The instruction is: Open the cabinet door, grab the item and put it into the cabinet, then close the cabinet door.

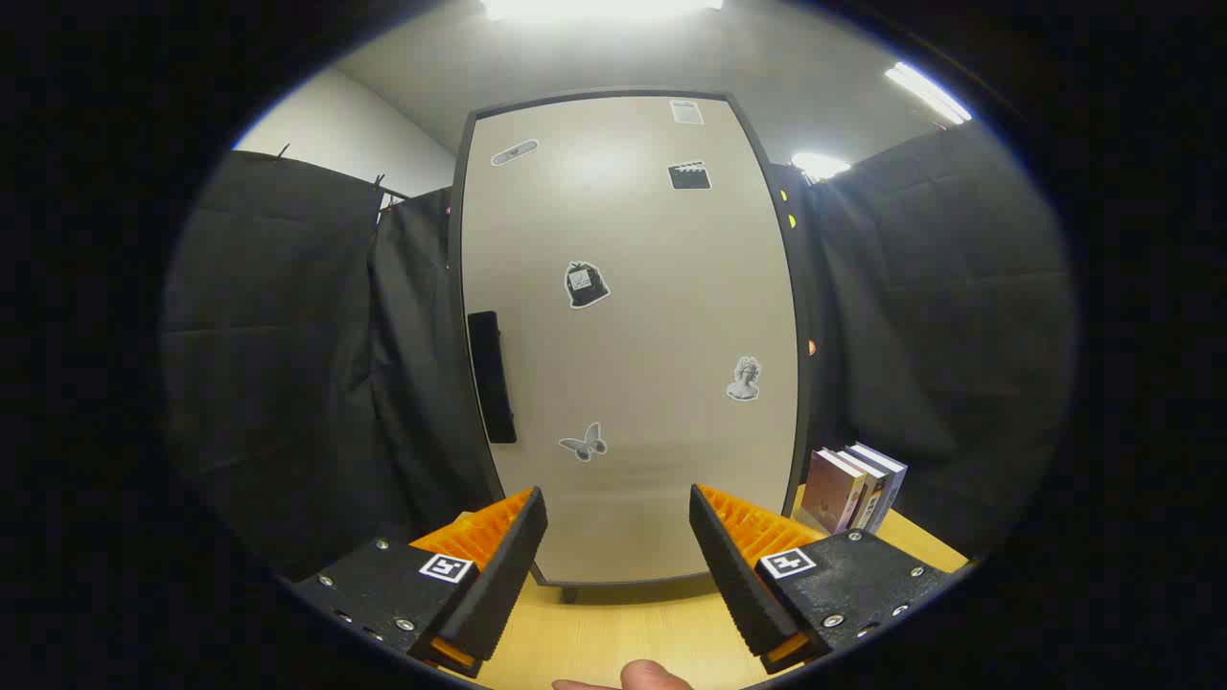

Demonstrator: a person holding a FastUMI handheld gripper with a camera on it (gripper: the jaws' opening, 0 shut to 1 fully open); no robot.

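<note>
1. Your gripper [618, 532] is spread wide, fingers holding nothing.
2. The cabinet door [628, 335] stands closed just ahead of them, its dark handle [492, 377] ahead-left.
3. The books [853, 487] stand ahead-right beside the cabinet, partly hidden by the right finger.
4. A fingertip [652, 677] is cut off below.

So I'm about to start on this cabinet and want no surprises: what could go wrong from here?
The gripper is open, holding nothing, and centred on the closed cabinet door, while the dark handle sits at the door's left edge; going straight ahead would likely miss it. The books stand close to the cabinet's right side, so a careless grab might knock them over.
</note>
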